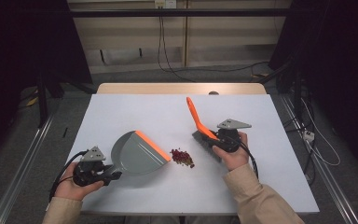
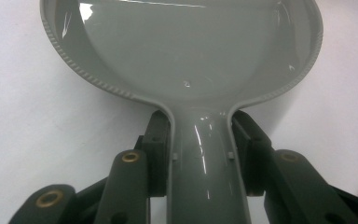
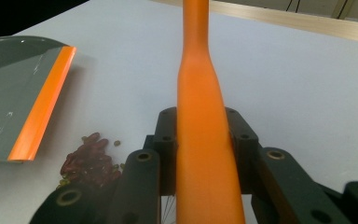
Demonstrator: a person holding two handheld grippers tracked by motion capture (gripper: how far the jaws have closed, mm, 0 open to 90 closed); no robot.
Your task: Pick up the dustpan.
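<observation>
A grey dustpan [image 1: 135, 153] with an orange lip [image 1: 152, 145] lies on the white table [image 1: 135, 109], its mouth toward a small pile of dark red beans [image 1: 182, 157]. My left gripper [image 1: 108, 175] is shut on the dustpan handle [image 2: 208, 168], jaws pressing both sides. To the right of the beans, my right gripper [image 1: 219, 138] is shut on the orange handle [image 1: 195, 115] of a brush, whose grey bristles [image 1: 204, 143] rest on the table. In the right gripper view the brush handle [image 3: 204, 140] rises between the jaws, with the beans [image 3: 89, 161] and the dustpan lip [image 3: 42, 106] at left.
The table's wooden far edge [image 1: 182, 87] borders the white surface. Cables [image 1: 168, 56] hang and trail on the floor behind. Metal rails [image 1: 23, 158] run along both sides of the table. Bare tabletop lies at the back and far right.
</observation>
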